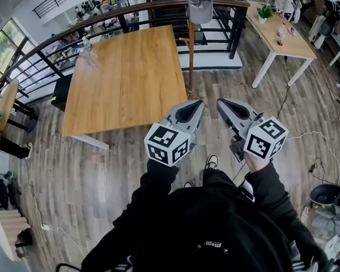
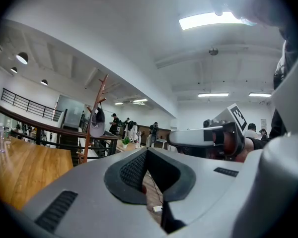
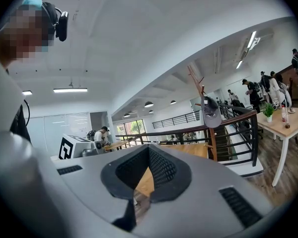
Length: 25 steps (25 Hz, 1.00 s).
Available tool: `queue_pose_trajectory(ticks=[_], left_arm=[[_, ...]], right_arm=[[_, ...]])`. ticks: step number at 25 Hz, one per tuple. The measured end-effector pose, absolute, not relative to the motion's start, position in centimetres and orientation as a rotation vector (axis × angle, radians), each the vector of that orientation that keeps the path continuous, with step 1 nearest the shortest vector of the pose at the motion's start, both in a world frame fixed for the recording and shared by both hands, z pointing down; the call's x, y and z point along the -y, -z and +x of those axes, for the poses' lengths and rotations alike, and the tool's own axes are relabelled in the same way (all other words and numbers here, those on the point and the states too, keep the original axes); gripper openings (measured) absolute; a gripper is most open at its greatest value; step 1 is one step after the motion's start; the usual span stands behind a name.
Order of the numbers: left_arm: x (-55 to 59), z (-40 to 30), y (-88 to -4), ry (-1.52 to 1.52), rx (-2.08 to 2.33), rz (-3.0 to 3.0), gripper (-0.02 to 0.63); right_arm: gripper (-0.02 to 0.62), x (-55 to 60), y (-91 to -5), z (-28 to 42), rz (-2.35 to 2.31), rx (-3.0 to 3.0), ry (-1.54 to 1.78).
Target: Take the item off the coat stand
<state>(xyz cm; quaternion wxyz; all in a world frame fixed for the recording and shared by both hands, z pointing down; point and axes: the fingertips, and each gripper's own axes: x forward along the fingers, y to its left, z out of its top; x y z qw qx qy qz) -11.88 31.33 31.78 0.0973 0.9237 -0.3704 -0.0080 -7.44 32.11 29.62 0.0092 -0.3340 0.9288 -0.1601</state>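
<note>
Grey cap (image 1: 200, 7) is hanging near the top of the wooden coat stand (image 1: 191, 55), nothing touching it. The stand sits just off the corner of the big wooden table (image 1: 124, 78), with the dark railing (image 1: 102, 17) right behind it. Both grippers are well short of the stand, side by side: left gripper (image 1: 198, 103) has its jaws together and empty, right gripper (image 1: 220, 102) same deal, closed on nothing

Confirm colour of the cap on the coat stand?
Grey cap, with a darker inside; clearest in the right gripper view.
</note>
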Motion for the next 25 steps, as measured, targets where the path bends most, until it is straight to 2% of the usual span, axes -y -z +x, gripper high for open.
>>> queue_pose_trajectory(ticks=[10, 25], left_arm=[[-24.9, -12.0, -32.0, 0.018, 1.145, 2.731, 0.0], [-11.5, -6.8, -32.5, 0.035, 1.175, 2.698, 0.0]], right_arm=[[0.017, -25.1, -29.7, -7.2, -1.001, -2.893, 0.488], [0.017, -11.9, -30.4, -2.0, -0.978, -2.921, 0.51]])
